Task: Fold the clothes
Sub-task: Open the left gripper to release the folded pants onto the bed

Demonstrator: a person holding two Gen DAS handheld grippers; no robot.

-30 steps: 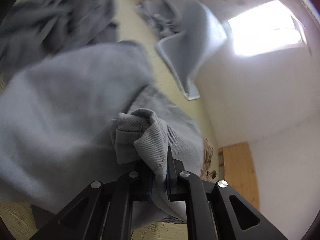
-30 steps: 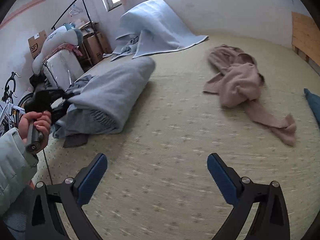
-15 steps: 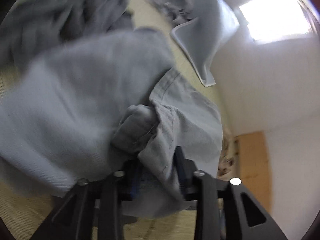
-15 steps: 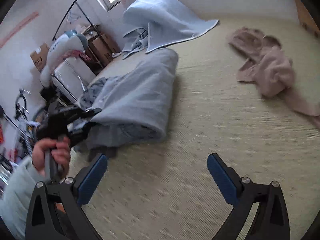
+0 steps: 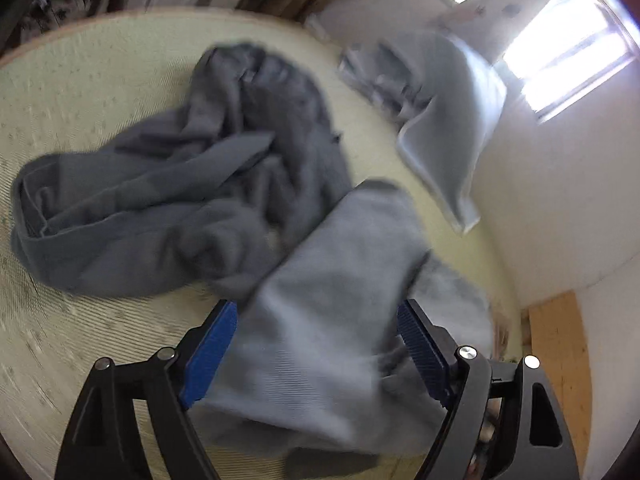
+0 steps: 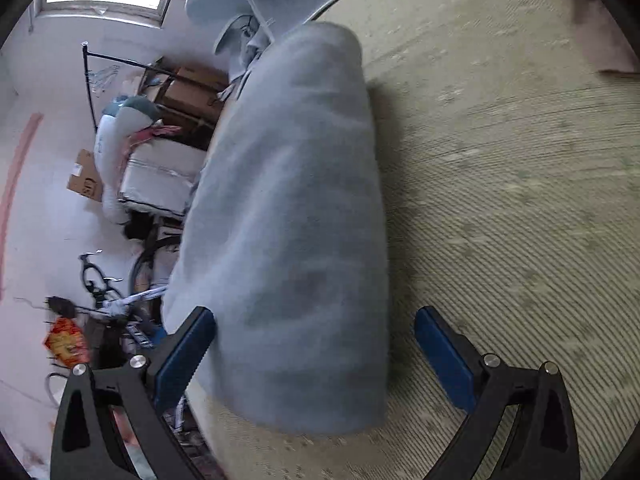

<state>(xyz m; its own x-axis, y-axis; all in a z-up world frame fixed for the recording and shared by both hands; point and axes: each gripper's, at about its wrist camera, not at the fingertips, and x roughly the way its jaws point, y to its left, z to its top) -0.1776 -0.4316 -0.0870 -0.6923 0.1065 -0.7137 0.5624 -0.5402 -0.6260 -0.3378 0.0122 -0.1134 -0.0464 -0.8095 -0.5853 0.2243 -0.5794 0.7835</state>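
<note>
**Left jaws letting go over the folded jeans, right jaws wide beside them**

I see my left gripper (image 5: 316, 356) with its jaws opening; the light grey-blue jeans (image 5: 332, 320) lie between the blue pads (image 5: 208, 356), and the pads no longer press on the cloth. The jeans sit as a long folded bundle on the pale green mattress (image 5: 80, 92), close to its near edge in the left wrist view, and they run away from my fingers toward the far side. Just beyond them, touching their far end, lies a rumpled dark grey garment (image 5: 160, 200). Farther off, near the wall-side edge of the mattress, a light blue blanket (image 5: 452, 120) is heaped under the bright window (image 5: 568, 48).

My right gripper (image 6: 316, 356) has its jaws wide apart and clamps nothing. In the right wrist view the same jeans (image 6: 288, 220) stretch lengthwise along the mattress edge, and their near end lies between my open fingers, closer to the left pad. I cannot tell whether that pad touches the cloth. Beyond the mattress edge I see a bicycle (image 6: 108, 292) and cardboard boxes (image 6: 188, 96). Both views are blurred.
</note>
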